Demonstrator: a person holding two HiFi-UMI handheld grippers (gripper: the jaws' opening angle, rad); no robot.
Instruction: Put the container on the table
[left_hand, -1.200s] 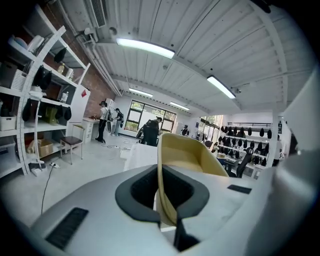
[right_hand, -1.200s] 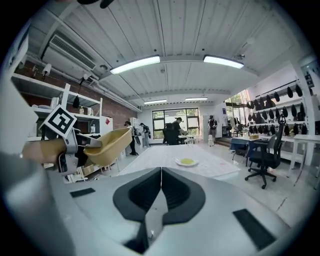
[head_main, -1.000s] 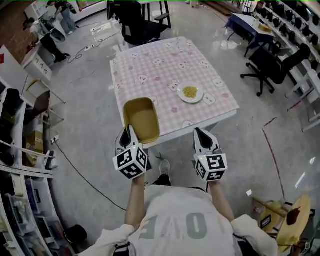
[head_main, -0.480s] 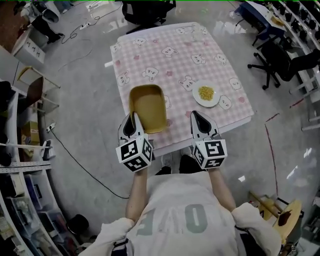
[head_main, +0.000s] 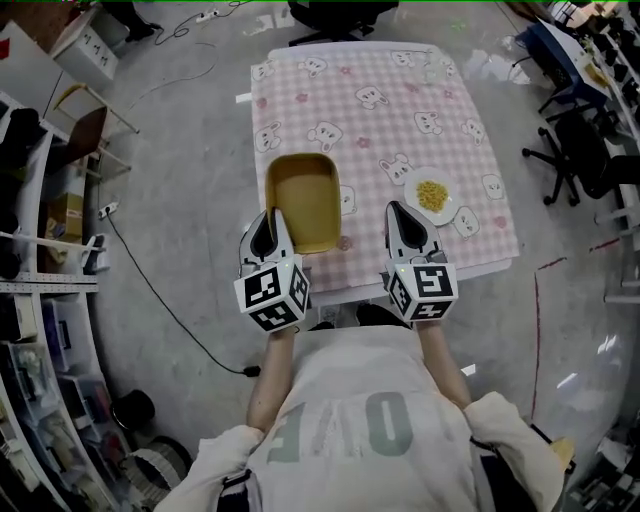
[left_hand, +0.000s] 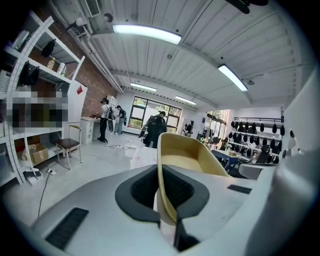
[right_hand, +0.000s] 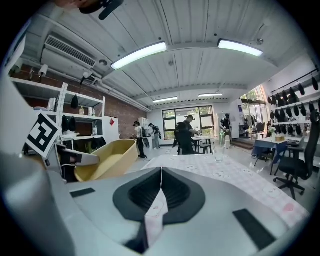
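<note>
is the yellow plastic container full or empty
Empty: the yellow rectangular plastic container shows only its bare floor in the head view.

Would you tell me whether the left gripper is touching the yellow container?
Touching. In the left gripper view, the left gripper has its jaws closed on the rim of the yellow container, one pad on each side.
</note>
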